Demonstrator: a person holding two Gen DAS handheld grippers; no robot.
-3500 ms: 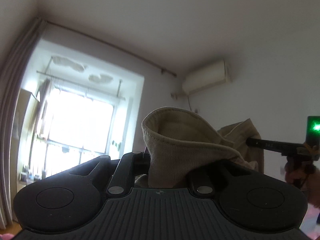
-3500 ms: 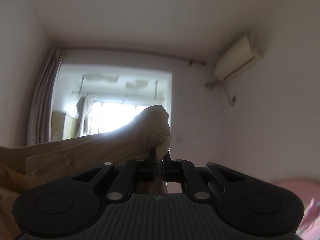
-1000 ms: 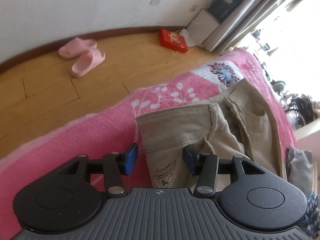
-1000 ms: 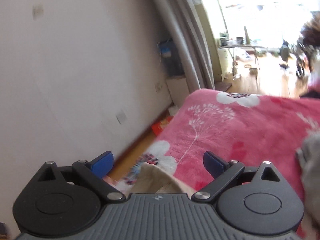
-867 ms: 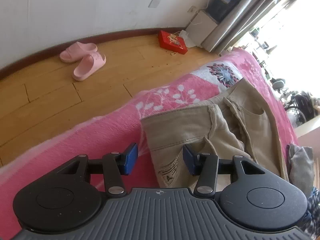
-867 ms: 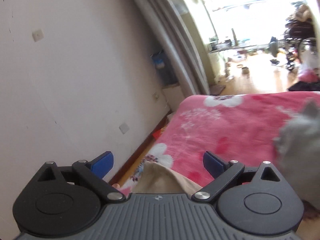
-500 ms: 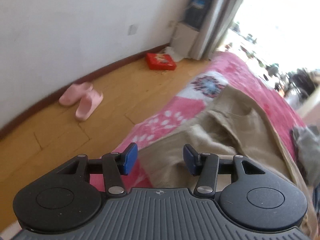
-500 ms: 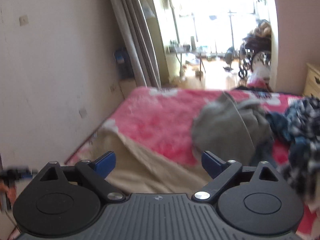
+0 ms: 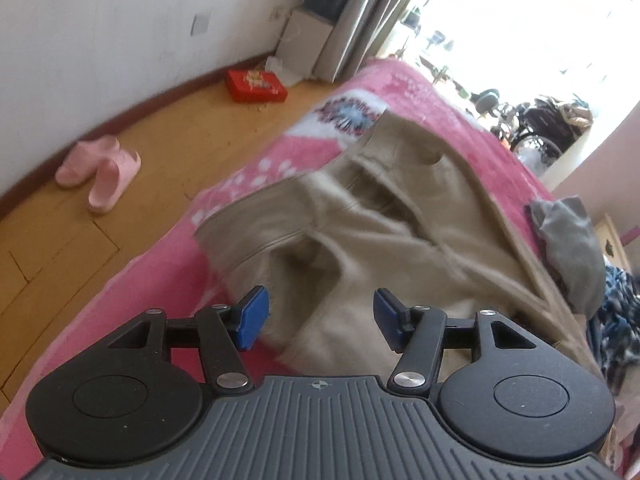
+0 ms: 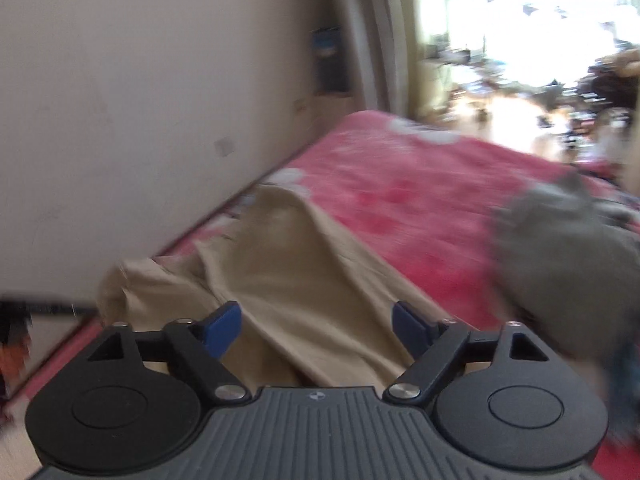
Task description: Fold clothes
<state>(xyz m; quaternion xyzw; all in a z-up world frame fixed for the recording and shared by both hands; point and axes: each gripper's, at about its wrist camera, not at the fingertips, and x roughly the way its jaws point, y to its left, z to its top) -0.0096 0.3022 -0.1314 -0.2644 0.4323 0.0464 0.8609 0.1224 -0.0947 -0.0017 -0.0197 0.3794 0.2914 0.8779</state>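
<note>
1. Left wrist view: left gripper (image 9: 320, 322) spread wide, holding nothing, hovering over khaki trousers (image 9: 360, 232) lying rumpled on the pink floral blanket (image 9: 168, 280), waistband toward the bed edge. Grey garment (image 9: 572, 256) and a dark patterned one (image 9: 618, 312) wait beside them. Pink slippers (image 9: 100, 166) and a red box (image 9: 256, 86) on the floor.
2. Right wrist view (blurred): right gripper (image 10: 318, 332) also wide, empty, above the trousers (image 10: 288, 280); grey garment (image 10: 560, 240) nearby.
3. Progress: trousers laid out, unsmoothed, no neat fold visible; likely early, other clothes untouched.

Matt tan cloth trousers (image 9: 360, 232) lie on fuzzy pink blanket (image 9: 160, 280) beside glossy wood floor (image 9: 160, 152).
</note>
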